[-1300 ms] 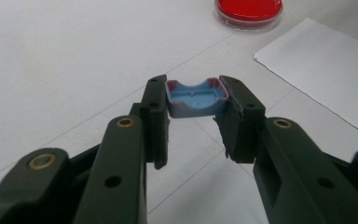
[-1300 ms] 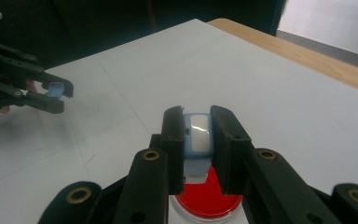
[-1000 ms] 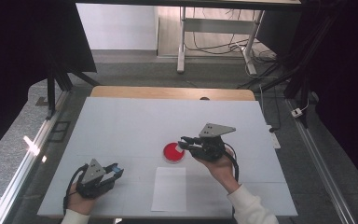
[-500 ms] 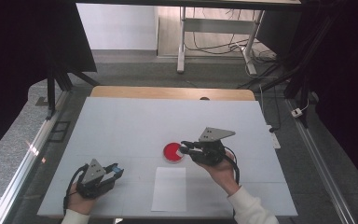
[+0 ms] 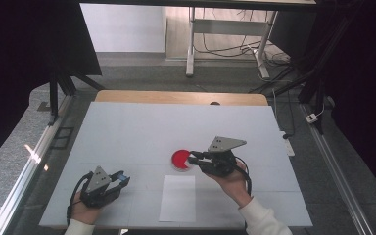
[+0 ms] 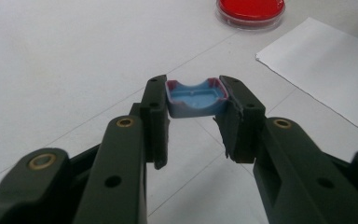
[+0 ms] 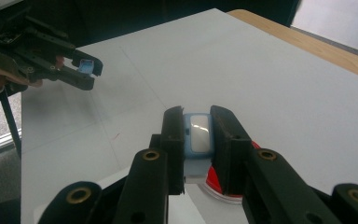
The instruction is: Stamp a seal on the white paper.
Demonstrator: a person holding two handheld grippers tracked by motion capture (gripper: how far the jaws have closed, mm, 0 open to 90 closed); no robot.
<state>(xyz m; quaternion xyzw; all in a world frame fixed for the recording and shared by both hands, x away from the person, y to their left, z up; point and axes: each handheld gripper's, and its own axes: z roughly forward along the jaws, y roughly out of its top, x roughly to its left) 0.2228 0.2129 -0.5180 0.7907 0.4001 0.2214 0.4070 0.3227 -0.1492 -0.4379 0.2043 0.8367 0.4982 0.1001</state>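
Left gripper [image 5: 120, 179] sits near-left on the surface [image 5: 137, 127], jaws pinching a small blue cap [image 6: 196, 97], open side up in the left gripper view. Right gripper [image 5: 192, 158] is at centre, over the right edge of the red dish [image 5: 179, 159], jaws pinching a blue piece [image 7: 196, 132] with a pale window, probably the body that the cap fits. White paper [image 5: 177, 198] lies just near the dish. The two held parts are well apart. Risks: the right gripper hangs low over the dish, so a dip could knock it or dunk the piece in the red stuff. The cap is held by its thin side walls, so it could twist or pop out if squeezed off-centre. Mating two small parts in mid-air could misalign and jam.
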